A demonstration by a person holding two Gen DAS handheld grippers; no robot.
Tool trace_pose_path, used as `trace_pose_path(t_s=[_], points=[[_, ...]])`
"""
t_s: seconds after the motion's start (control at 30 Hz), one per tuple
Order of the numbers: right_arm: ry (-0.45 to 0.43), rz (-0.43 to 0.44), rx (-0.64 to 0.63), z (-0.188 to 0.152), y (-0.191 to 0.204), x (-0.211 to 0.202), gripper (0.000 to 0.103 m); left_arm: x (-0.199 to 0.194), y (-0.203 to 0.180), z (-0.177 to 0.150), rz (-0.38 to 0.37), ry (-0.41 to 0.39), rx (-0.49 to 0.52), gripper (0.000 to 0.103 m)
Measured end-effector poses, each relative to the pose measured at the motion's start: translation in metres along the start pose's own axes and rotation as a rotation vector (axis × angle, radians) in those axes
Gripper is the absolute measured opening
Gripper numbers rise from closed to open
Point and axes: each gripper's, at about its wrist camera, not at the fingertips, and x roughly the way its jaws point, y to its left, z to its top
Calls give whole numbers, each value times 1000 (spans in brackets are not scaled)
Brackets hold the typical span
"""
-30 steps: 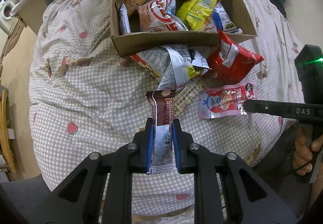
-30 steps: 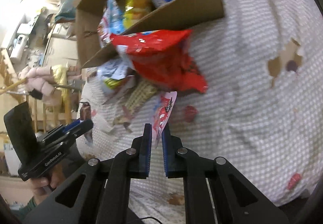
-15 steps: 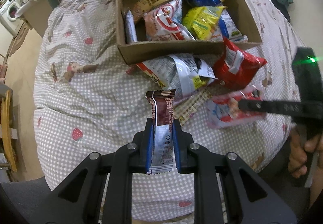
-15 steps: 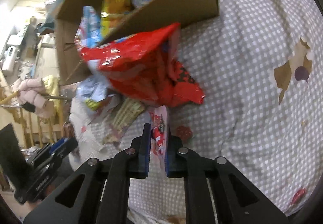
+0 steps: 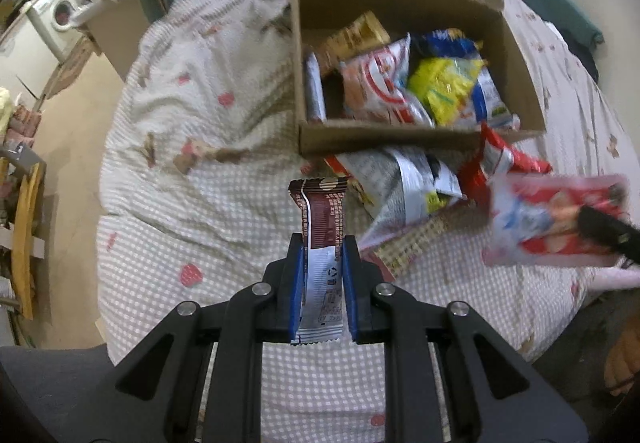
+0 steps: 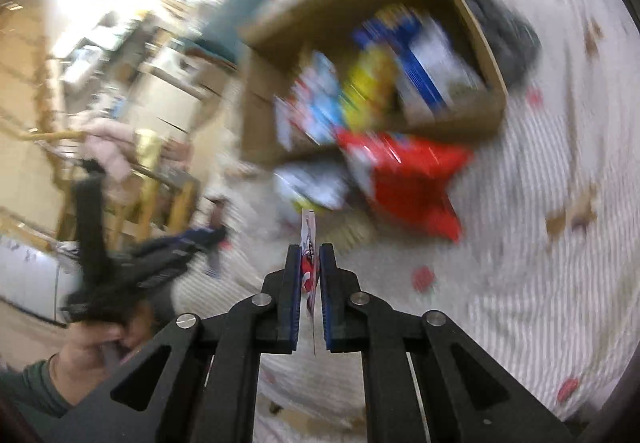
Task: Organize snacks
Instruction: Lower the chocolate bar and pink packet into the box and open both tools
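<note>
My left gripper (image 5: pixel 322 243) is shut on a brown chocolate bar wrapper (image 5: pixel 322 211) and holds it upright above the bed. My right gripper (image 6: pixel 310 249) is shut on a flat pink and red snack packet (image 6: pixel 309 263), seen edge-on; the packet also shows in the left wrist view (image 5: pixel 556 219), lifted off the bed at the right. A cardboard box (image 5: pixel 400 135) with several snack bags stands ahead of both grippers. A red bag (image 5: pixel 504 159), a silver bag (image 5: pixel 404 183) and a checked flat packet (image 5: pixel 416 239) lie in front of the box.
The bed has a checked cover (image 5: pixel 200 203) with strawberry prints. Its left edge drops to the floor, with a washing machine (image 5: pixel 56 15) and wooden furniture (image 5: pixel 24 227) beyond. A dark green cloth (image 5: pixel 560 11) lies at the far right.
My right gripper has lifted the pink and red packet off the bed and swung up quickly; its view is blurred. My left gripper holds the chocolate bar and has drawn back a little.
</note>
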Motion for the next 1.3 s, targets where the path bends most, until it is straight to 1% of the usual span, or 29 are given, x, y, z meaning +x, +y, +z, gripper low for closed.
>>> trace_pose_path(t_s=[0.03,0.1,0.2,0.27,0.37,0.43,0.53,0.67,0.9,1.13,1.3], points=[[-26,12,-3,2,1,-5,9,-5,0,2,11,-29,-2,15],[-62,24,12,3,-1,-13,9,-13,2,4,22,-62,-4,15],[-117,4,12,6,-4,-28,9,-21,4,11,12,-81,-22,15],[-163,-1,4,13,1,-37,9,-29,6,20,-5,-96,-39,15],[-221,-4,29,23,-5,-49,9,-41,6,37,-6,-134,-40,15],[-244,-13,48,31,-3,-50,9,-48,2,50,2,-163,-24,15],[-276,-25,75,48,-5,-48,9,-51,-4,71,11,-186,0,15],[-297,-45,85,66,-8,-45,9,-47,-9,96,21,-201,16,15],[-302,-67,103,97,-22,-32,9,-30,-20,125,39,-220,40,15],[-288,-84,100,122,-30,-10,9,-13,-24,134,25,-252,41,15],[-271,-102,89,135,-39,11,9,7,-22,134,24,-251,36,15]])
